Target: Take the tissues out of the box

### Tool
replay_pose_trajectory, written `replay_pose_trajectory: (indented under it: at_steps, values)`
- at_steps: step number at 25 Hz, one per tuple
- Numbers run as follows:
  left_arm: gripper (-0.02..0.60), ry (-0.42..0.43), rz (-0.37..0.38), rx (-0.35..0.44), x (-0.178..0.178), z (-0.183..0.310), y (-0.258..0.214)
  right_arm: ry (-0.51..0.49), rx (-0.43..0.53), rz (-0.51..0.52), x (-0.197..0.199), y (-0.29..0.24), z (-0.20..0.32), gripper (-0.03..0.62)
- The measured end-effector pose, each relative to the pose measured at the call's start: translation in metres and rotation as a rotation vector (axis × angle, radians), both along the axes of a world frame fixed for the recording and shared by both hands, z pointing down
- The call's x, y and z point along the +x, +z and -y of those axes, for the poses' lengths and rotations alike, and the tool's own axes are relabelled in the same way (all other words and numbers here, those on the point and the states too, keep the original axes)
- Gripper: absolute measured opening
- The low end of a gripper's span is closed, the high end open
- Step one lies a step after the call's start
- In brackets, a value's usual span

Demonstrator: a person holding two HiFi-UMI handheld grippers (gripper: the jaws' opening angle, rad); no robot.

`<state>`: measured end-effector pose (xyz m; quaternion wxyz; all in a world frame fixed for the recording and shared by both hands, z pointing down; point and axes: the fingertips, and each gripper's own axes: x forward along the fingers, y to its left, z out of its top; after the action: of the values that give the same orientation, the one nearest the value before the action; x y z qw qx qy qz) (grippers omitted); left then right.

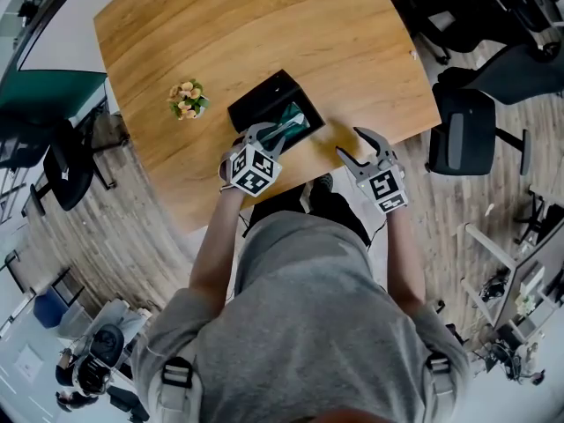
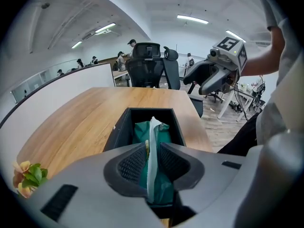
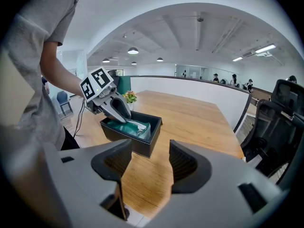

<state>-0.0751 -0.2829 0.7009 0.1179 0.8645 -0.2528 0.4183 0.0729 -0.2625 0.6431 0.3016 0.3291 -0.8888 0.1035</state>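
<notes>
A black open box (image 1: 256, 104) lies on the wooden table (image 1: 264, 25) near its front edge. Inside is a green tissue pack (image 1: 293, 117) with a white edge standing up (image 2: 153, 132). My left gripper (image 1: 269, 132) reaches into the box from the near side, its jaws closed on that upright edge of the pack (image 2: 152, 163). My right gripper (image 1: 359, 145) hovers open over the table's front edge, right of the box, with nothing between its jaws (image 3: 149, 163). In the right gripper view the box (image 3: 137, 146) sits ahead to the left, with the left gripper (image 3: 118, 112) in it.
A small bunch of flowers (image 1: 187, 100) stands on the table left of the box. A black office chair (image 1: 465, 130) sits off the table's right corner, and more chairs stand beyond the far end (image 2: 147, 65).
</notes>
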Motion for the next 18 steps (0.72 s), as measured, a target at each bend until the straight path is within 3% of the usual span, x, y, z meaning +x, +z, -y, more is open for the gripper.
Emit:
replay_pose_trajectory:
  at_steps: [10,18]
  values:
    - [0.023,0.092,0.101,0.017,0.0017,-0.0040,0.0084,0.009,0.006,-0.020,0.0046,-0.0006,-0.0030,0.250]
    - [0.018,0.104,0.096,0.008,0.0025,-0.0054,0.0075,0.011,0.017,-0.020,0.0032,-0.0067,-0.0019,0.250]
